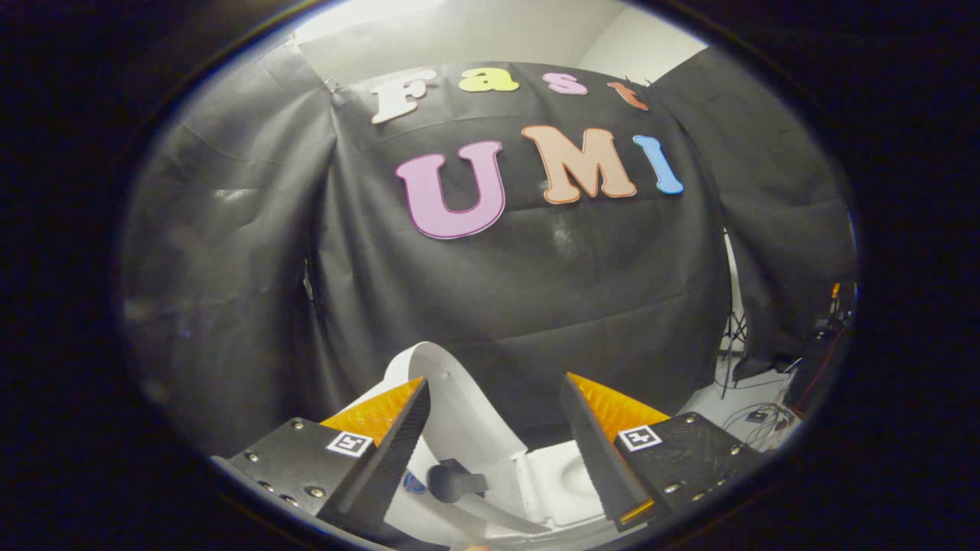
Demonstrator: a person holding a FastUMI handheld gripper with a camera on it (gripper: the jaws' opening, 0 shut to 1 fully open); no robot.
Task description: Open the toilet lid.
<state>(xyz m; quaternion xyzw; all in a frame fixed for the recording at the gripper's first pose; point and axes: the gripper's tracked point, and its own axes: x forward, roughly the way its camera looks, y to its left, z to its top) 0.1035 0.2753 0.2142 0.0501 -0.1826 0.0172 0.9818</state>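
The white toilet lid stands raised, its rounded top edge reaching up between my fingers and closest to the left finger. My gripper is open, and neither finger presses on the lid. Low between the fingers a dark knob on a grey stem sits against the lid's face. To the right of the lid, by the right finger, lies the white toilet body with a shallow round hollow.
The booth's black cloth wall hangs close behind the toilet. Beyond the right finger there is white floor with loose cables and a thin stand at the cloth's edge.
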